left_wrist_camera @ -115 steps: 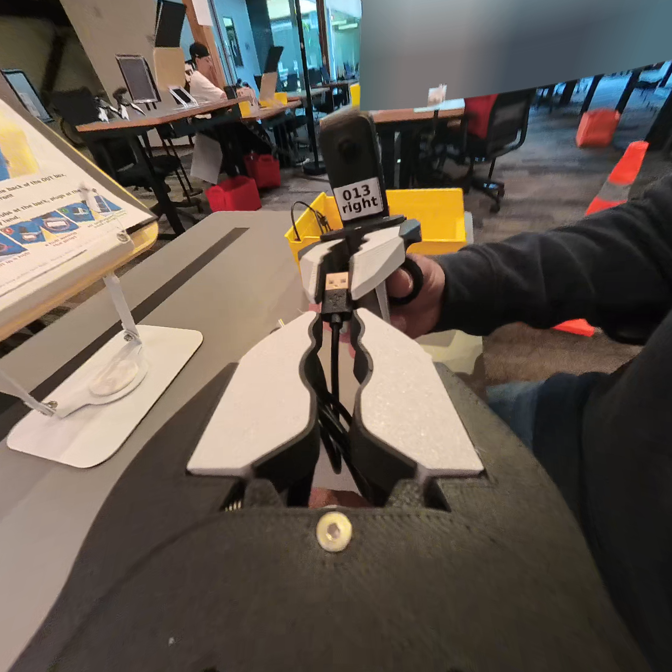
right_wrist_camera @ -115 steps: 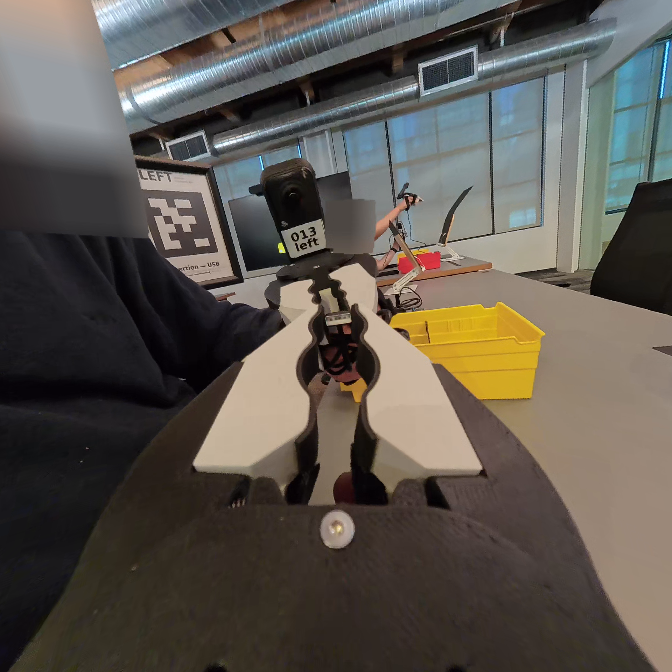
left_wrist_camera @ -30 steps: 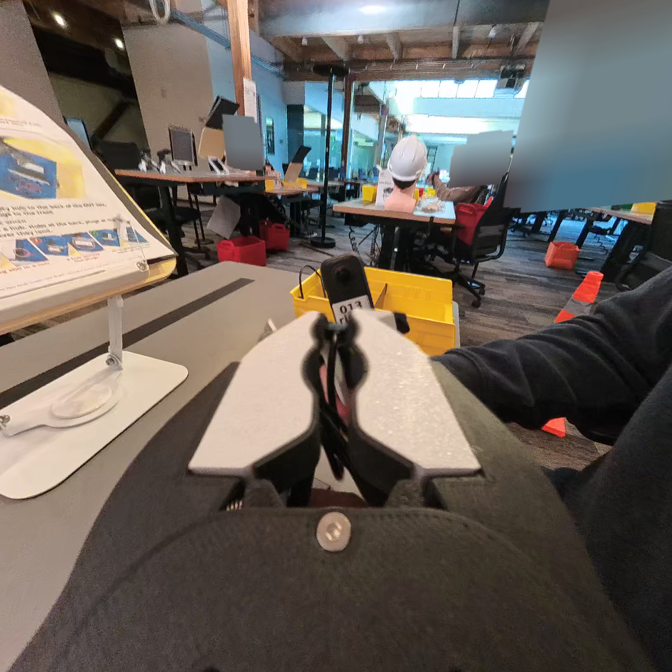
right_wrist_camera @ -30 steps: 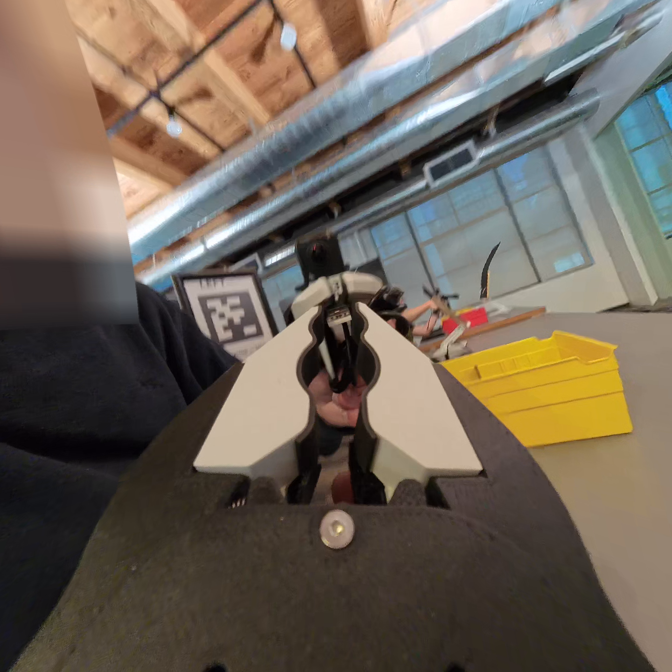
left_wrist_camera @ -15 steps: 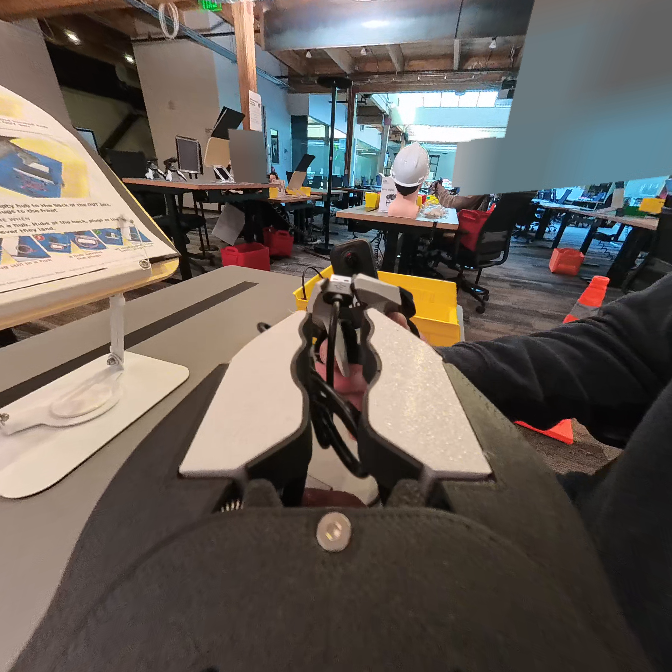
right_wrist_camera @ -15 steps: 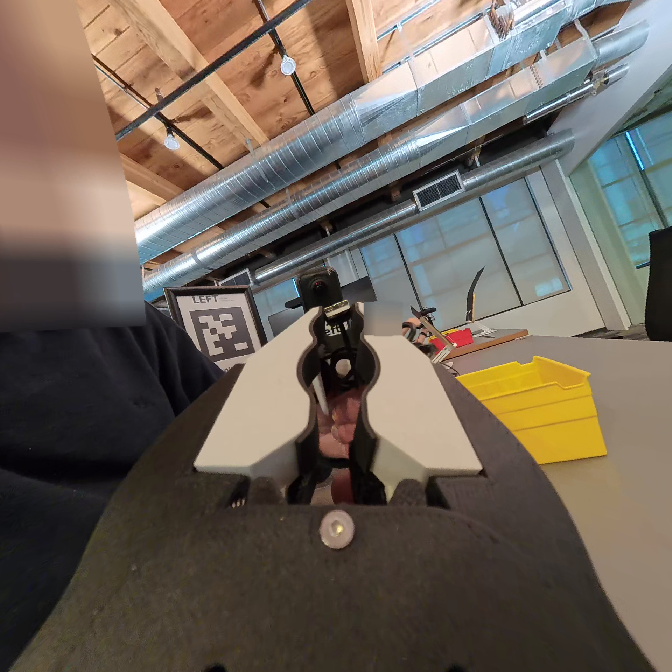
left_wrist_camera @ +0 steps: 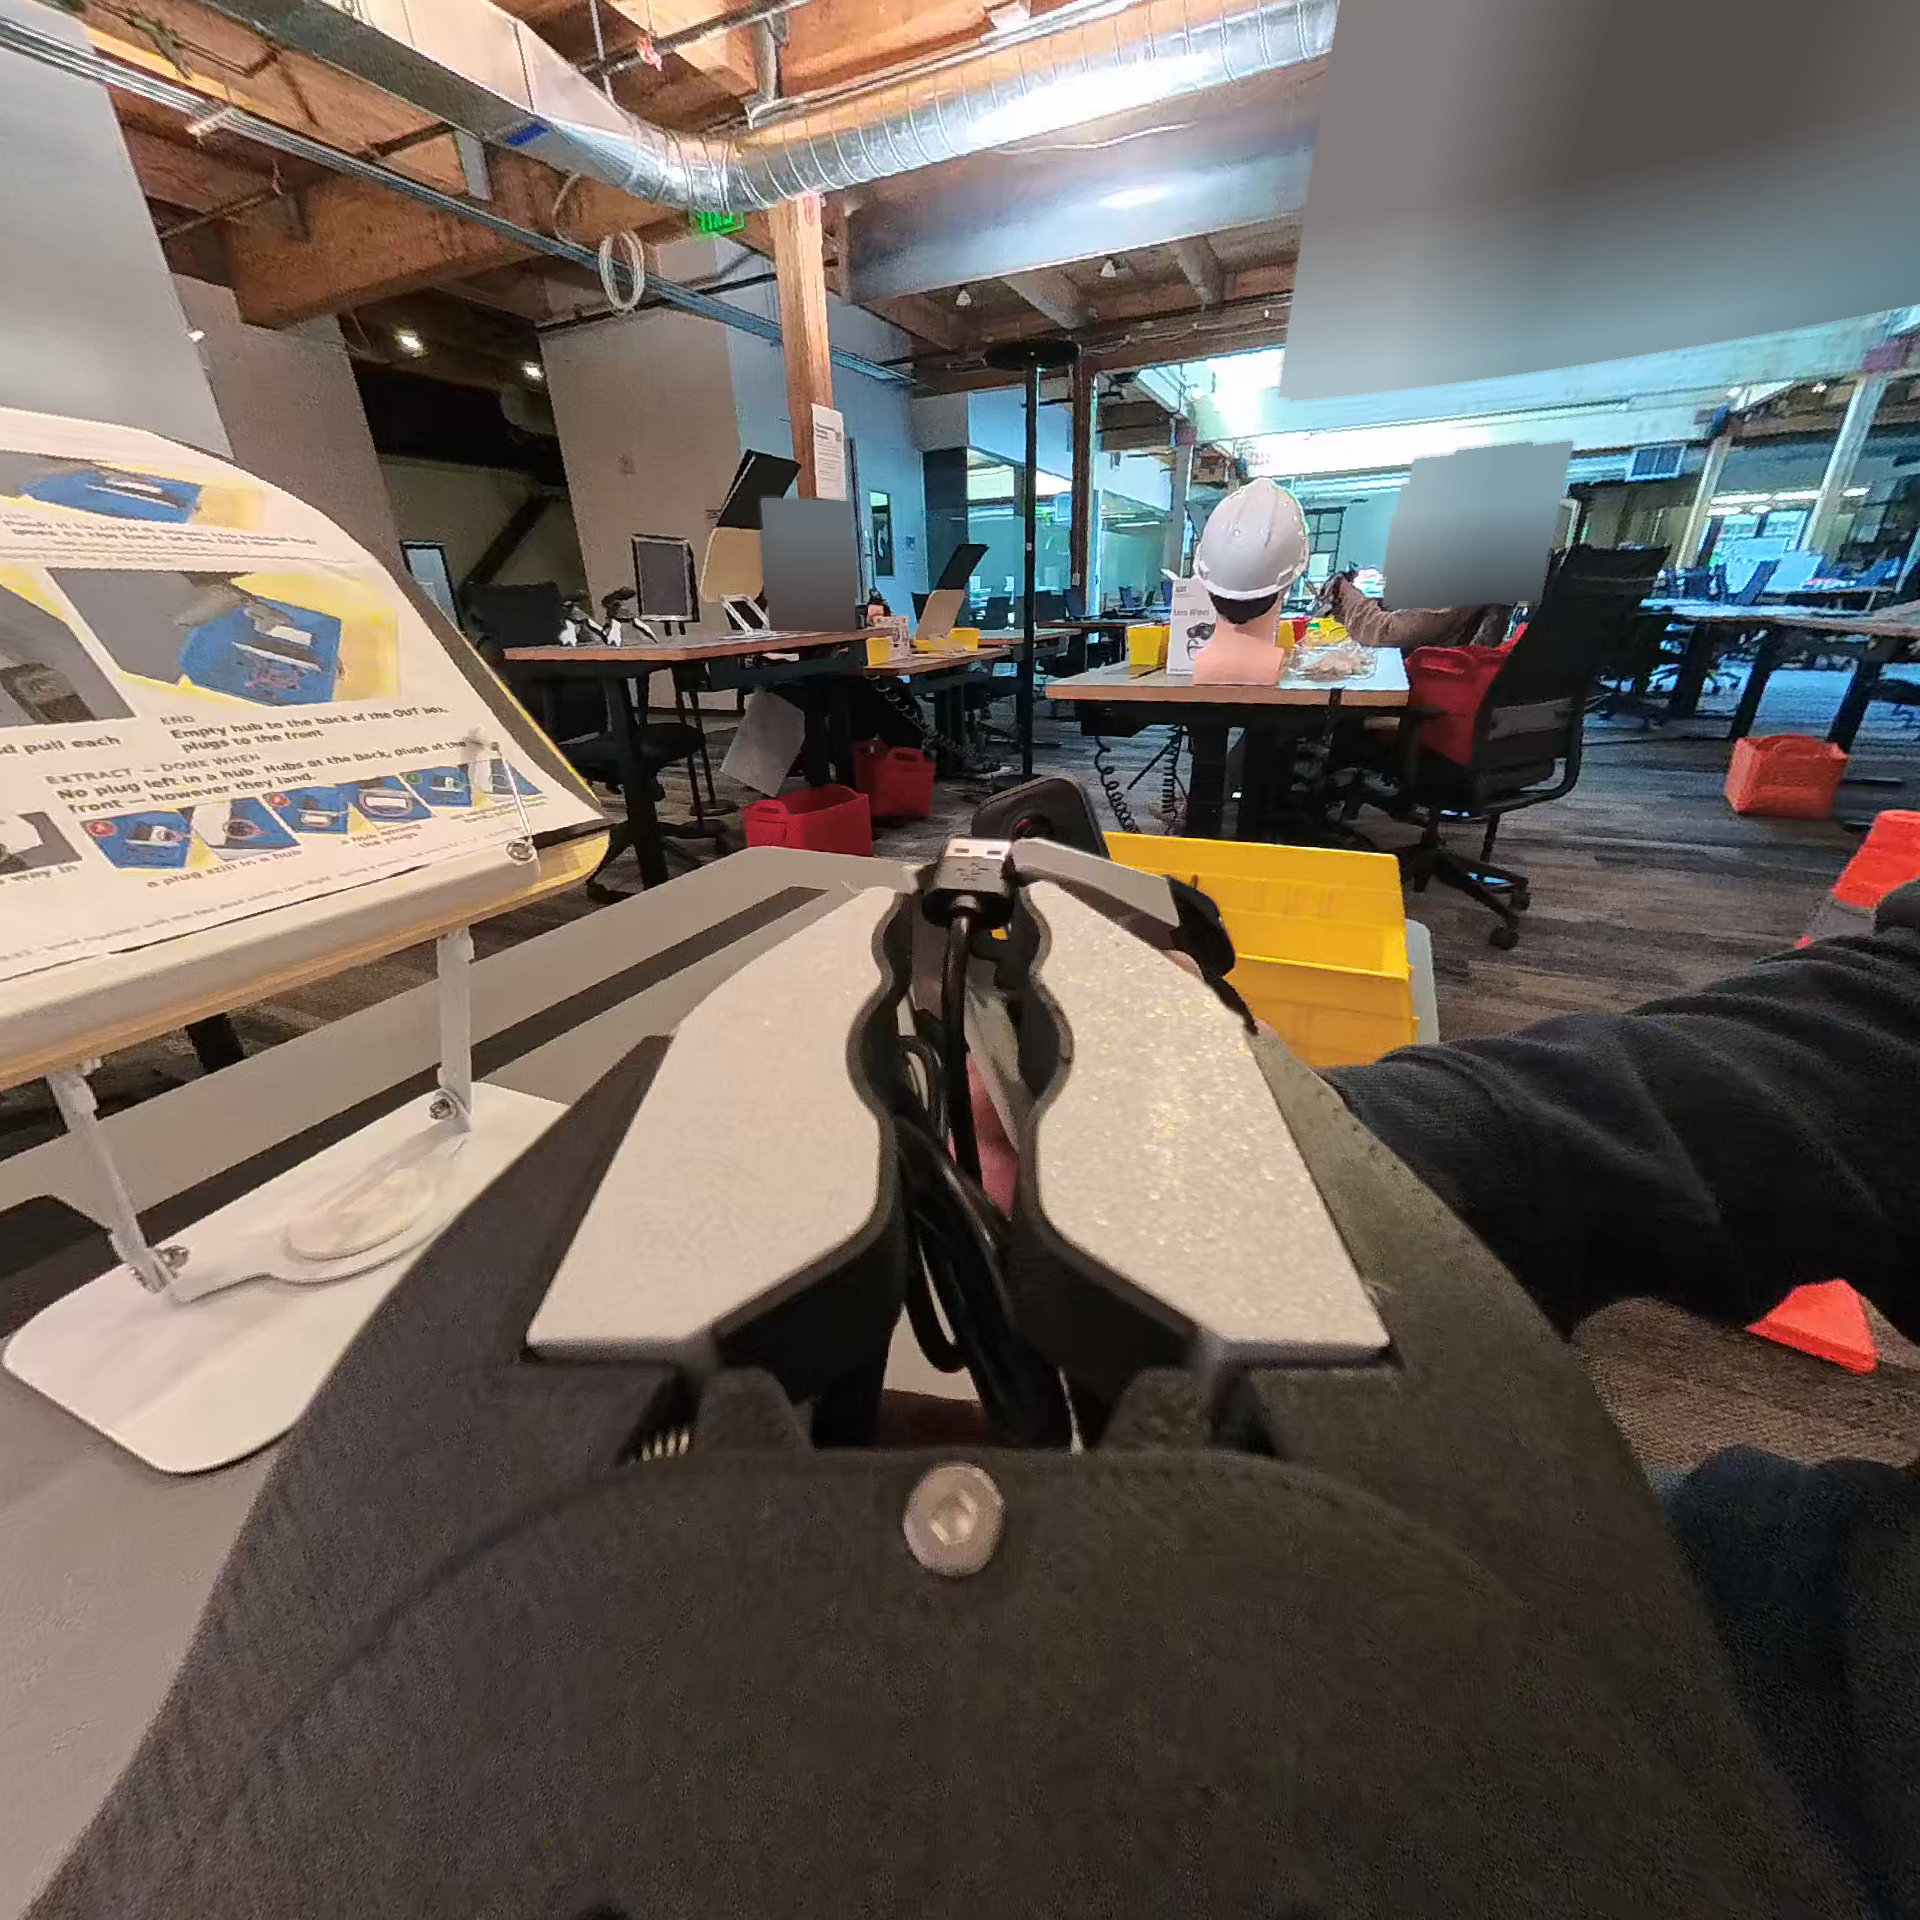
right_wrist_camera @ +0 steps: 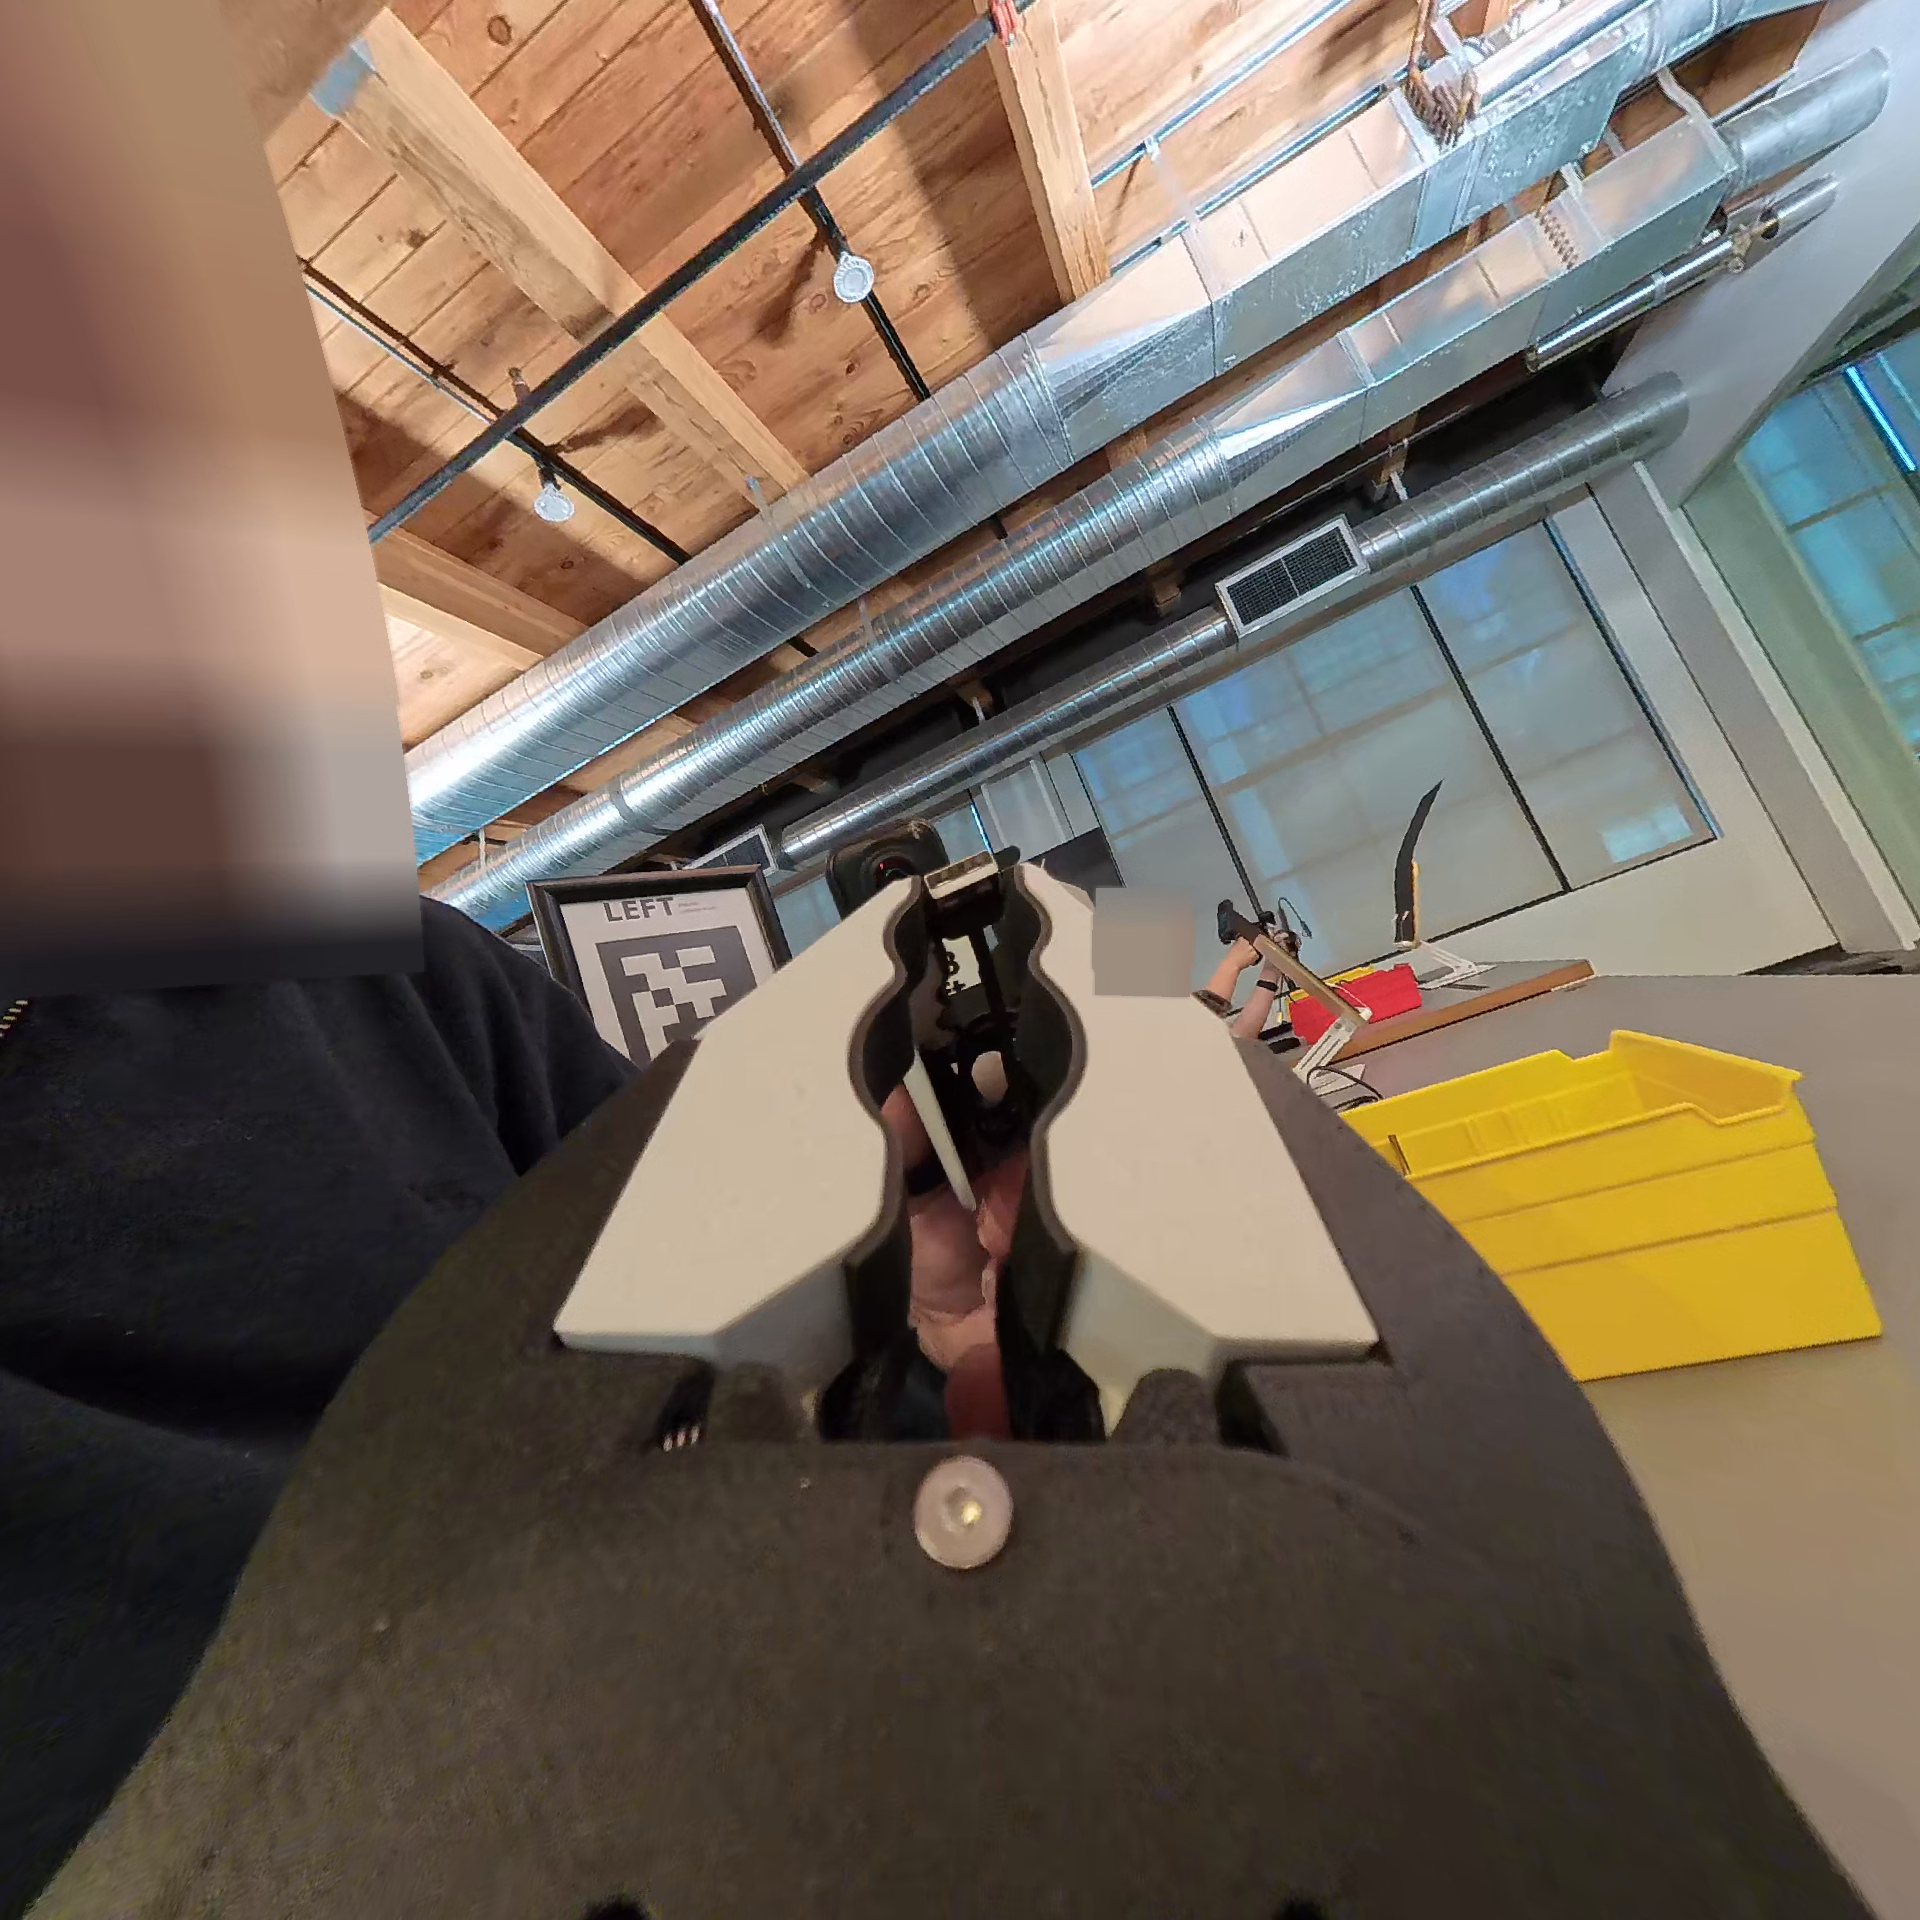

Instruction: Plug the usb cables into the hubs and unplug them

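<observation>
A black USB cable (left_wrist_camera: pixel 961 1039) runs up between my left gripper's fingers, and its plug (left_wrist_camera: pixel 971 868) sits at the tips. My left gripper (left_wrist_camera: pixel 966 904) is closed around the plug's rear, held above the grey table (left_wrist_camera: pixel 104 1558). My right gripper faces it tip to tip; one of its grey fingers (left_wrist_camera: pixel 1101 883) shows just right of the plug. In the right wrist view my right gripper (right_wrist_camera: pixel 968 894) is shut on the same plug (right_wrist_camera: pixel 961 883), silver end up. No hub is in view.
A yellow bin (left_wrist_camera: pixel 1299 925) stands on the table behind the grippers, and also shows in the right wrist view (right_wrist_camera: pixel 1621 1195). A white stand with an instruction sheet (left_wrist_camera: pixel 260 727) is at the left. A framed marker sign (right_wrist_camera: pixel 665 966) and a dark sleeve (left_wrist_camera: pixel 1662 1122) are close by. Both grippers' tips are close together, under 4 cm apart.
My left jaws, first pinched tight on the cable, have widened and now sit around the plug. Both grippers have tilted upward. The right gripper has kept hold of the plug.
</observation>
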Motion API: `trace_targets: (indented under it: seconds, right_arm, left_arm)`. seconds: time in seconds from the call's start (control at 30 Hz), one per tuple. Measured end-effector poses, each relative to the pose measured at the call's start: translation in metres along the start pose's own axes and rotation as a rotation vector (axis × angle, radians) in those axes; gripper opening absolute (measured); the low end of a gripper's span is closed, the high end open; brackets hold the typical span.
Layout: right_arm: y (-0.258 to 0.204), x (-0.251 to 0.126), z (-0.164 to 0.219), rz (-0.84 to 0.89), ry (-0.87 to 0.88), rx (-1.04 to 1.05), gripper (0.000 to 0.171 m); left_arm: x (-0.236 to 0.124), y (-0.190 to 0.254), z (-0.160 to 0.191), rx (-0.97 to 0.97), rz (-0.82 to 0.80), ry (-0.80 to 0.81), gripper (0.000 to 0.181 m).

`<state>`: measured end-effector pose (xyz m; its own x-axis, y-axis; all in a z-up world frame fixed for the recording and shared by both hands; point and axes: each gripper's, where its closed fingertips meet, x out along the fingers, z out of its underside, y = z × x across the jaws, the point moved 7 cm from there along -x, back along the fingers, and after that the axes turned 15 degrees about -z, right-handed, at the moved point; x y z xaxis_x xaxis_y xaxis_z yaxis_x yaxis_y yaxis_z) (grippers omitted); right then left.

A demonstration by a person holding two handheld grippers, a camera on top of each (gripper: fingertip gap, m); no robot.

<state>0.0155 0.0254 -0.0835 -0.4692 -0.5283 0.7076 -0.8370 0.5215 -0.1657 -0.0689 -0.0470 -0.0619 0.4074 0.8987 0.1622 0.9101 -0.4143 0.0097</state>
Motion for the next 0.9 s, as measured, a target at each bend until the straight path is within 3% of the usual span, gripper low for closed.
trace_targets:
  seconds: [0.27,0.57,0.9]
  right_arm:
    - [0.0009,-0.0018,0.0010,0.002,0.028,0.024,0.011]
    - [-0.0003,-0.0024,0.0017,-0.040,0.037,0.056,0.011]
    - [0.0022,-0.0017,0.0034,-0.041,0.098,0.065,0.011]
  left_arm:
    - [-0.0010,0.0035,-0.0016,0.130,-0.066,0.002,0.015]
    - [-0.0028,0.0033,-0.0041,0.060,0.013,-0.010,0.014]
    - [-0.0022,0.0035,-0.0043,0.015,-0.033,0.008,0.014]
